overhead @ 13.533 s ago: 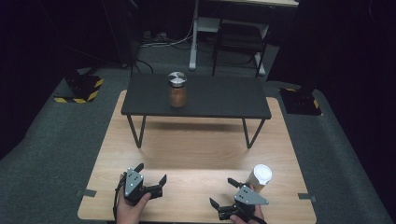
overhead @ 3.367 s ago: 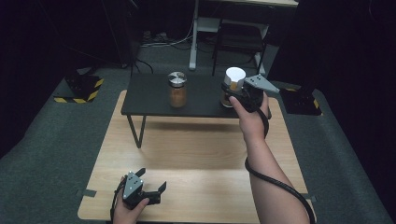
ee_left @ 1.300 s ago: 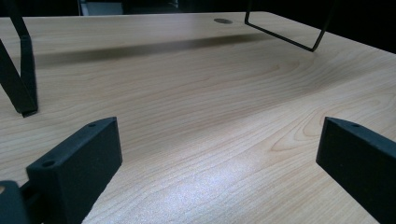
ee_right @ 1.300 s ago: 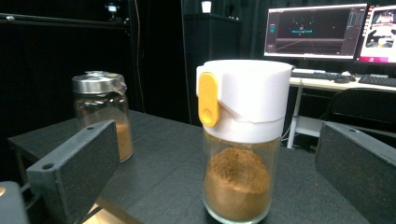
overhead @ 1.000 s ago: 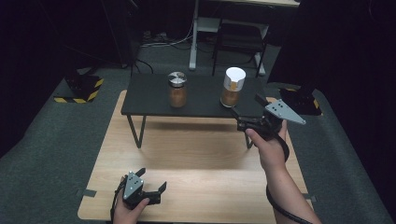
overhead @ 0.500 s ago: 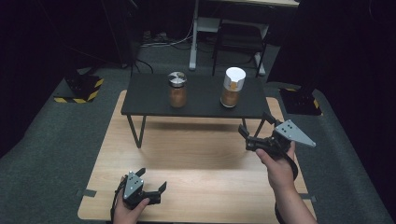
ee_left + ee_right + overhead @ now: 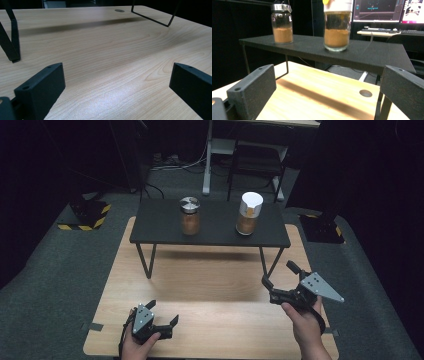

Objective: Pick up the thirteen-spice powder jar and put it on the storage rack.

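Fingers spread on right gripper [image 7: 281, 281] (empty), white-lidded jar [image 7: 248, 213] on black shelf [image 7: 160, 227]

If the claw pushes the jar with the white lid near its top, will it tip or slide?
The jar with the white lid looks tall and narrow, so a high push would probably tip it. Its brown powder fills only the lower part, which may steady it somewhat. The walls look like glass: likely slippery and breakable.

Two jars stand apart on the black shelf [image 7: 210, 227]: silver-lidded jar [image 7: 190, 215] left, white-lidded jar [image 7: 249, 213] right. Both grippers, left [image 7: 163, 313] and right [image 7: 281, 276], gape empty over the wooden table [image 7: 210, 285].
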### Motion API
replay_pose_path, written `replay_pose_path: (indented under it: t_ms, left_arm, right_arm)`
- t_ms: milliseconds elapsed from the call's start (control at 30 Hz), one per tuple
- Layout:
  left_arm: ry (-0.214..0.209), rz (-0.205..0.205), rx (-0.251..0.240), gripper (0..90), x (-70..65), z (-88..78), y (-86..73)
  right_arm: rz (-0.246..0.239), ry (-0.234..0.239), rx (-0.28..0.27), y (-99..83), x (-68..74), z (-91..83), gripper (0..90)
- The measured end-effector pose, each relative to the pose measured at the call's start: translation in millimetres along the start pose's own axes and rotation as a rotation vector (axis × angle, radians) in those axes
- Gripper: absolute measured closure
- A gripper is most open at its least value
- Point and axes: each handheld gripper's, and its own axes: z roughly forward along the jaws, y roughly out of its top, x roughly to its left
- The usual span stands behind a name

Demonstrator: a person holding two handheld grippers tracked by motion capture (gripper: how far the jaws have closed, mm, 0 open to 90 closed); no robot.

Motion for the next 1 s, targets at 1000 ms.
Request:
replay_pose_path:
  t_ms: [1000]
  left_arm:
    - [-0.005,0.012,-0.001,0.5,-1.3,0.8,0.0]
  right_arm:
    - [0.097,-0.097,0.175,-71.7,4.8,-56.4,0.0]
